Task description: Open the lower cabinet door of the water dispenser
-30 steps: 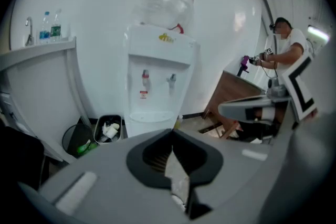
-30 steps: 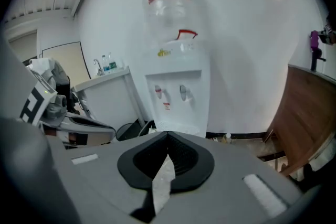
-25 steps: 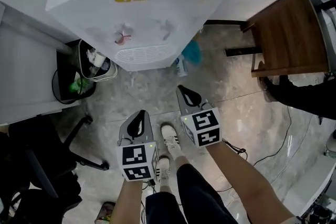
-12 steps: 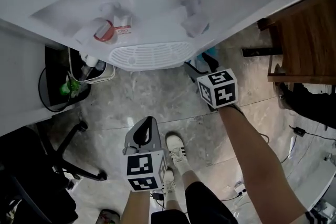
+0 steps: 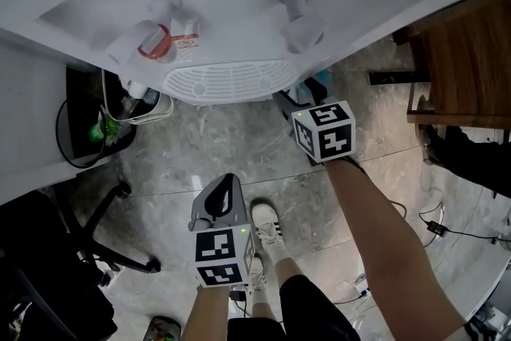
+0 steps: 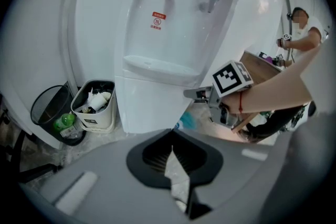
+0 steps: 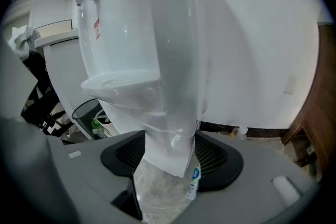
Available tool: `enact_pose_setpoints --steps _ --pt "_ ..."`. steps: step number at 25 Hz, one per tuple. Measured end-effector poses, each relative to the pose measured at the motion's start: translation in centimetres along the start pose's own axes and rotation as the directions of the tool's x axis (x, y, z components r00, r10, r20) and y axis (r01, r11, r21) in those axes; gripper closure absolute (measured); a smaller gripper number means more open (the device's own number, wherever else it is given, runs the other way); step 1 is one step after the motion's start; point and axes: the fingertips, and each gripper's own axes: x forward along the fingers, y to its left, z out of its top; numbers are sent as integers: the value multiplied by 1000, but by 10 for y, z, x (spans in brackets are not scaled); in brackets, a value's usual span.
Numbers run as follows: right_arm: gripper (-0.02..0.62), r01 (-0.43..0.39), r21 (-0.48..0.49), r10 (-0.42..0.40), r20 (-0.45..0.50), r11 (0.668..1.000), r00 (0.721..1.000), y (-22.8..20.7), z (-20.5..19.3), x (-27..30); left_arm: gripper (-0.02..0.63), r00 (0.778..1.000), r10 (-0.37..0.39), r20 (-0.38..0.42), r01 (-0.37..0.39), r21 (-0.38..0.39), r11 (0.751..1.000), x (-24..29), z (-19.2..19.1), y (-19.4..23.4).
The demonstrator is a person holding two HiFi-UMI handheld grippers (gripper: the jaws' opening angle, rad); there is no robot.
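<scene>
The white water dispenser fills the top of the head view, and its drip tray hides the lower cabinet there. The lower cabinet door shows white and closed in the left gripper view. My right gripper reaches under the tray at the cabinet's right side. Its jaws are opening, and the cabinet's front right edge lines up with the gap, with no pad pressing on it. My left gripper hangs back over the floor, shut and empty.
A black bin and a white bin full of rubbish stand left of the dispenser. A wooden cabinet is at the right, an office chair at the lower left. A small bottle lies by the dispenser's base.
Both grippers have come down, and the view has closed in on the dispenser. The right gripper has moved forward to the cabinet's right side; the left has stayed back.
</scene>
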Motion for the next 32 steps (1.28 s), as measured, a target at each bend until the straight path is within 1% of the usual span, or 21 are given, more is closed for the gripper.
enact_pose_setpoints --steps 3,7,12,16,21,25,28,31,32 --pt "319 5 -11 -5 -12 1000 1000 2 -3 -5 600 1000 5 -3 -5 -3 1000 -1 -4 1" --pt "338 30 -14 -30 -16 999 999 13 -20 -20 600 1000 19 -11 -19 -16 1000 -7 -14 5" --pt "367 56 20 -55 -17 998 998 41 -48 -50 600 999 31 -18 -32 -51 998 -27 -30 12" --pt "402 41 23 -41 -27 999 999 74 -74 -74 600 998 40 -39 -43 -77 996 -42 -53 17" --pt "422 -37 40 38 -35 999 999 133 -99 -98 600 998 27 -48 -31 -72 997 -57 -77 19" --pt "447 -150 31 151 -49 988 987 193 -115 -110 600 998 35 -56 -39 -65 997 -69 -94 25" --pt "502 -218 21 219 -67 976 974 233 -122 -111 600 996 66 -64 -70 -64 995 -77 -103 37" --pt "584 -244 -4 243 -78 970 967 259 -121 -107 600 993 98 -67 -102 -67 992 -84 -110 50" --pt "598 -254 -11 253 -83 967 964 266 -121 -106 600 992 106 -69 -111 -71 991 -86 -112 54"
